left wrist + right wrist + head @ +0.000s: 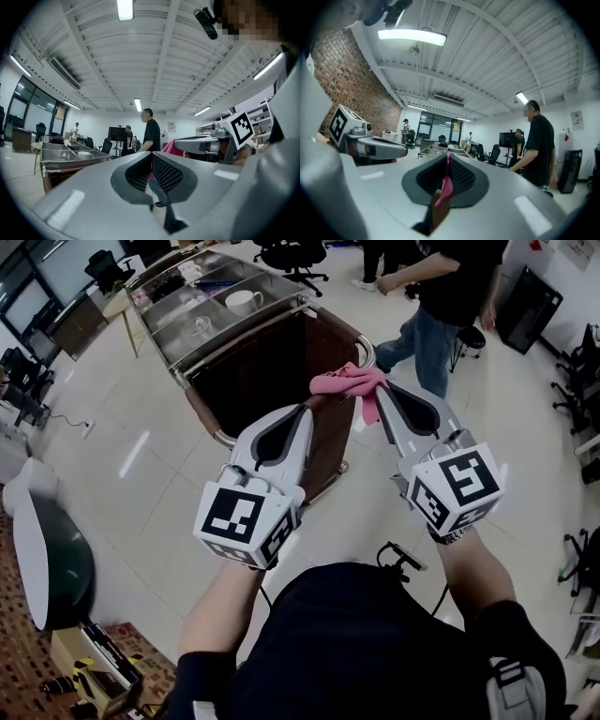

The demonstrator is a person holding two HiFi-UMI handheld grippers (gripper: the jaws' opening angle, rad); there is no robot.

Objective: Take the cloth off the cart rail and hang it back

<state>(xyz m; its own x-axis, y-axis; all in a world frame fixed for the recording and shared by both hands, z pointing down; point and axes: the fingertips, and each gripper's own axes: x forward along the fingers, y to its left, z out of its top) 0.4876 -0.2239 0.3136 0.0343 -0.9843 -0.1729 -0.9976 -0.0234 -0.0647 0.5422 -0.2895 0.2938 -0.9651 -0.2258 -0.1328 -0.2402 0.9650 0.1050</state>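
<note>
A pink cloth [345,381] hangs bunched over the near right corner of the dark wood cart [272,371], close to its chrome rail [367,352]. My right gripper [380,390] is shut on the cloth's right end. In the right gripper view a pink strip of the cloth [446,185] is pinched between the closed jaws [448,153]. My left gripper [307,409] is shut, its tip just left of the cloth, and nothing shows between its jaws [151,154]. From the left gripper view the cloth [169,146] shows beyond them.
Metal trays on the cart's top hold a white cup [244,301]. A person in black [450,287] stands just beyond the cart on the right. Office chairs [292,257] and desks stand farther back. Boxes [89,662] lie on the floor at the lower left.
</note>
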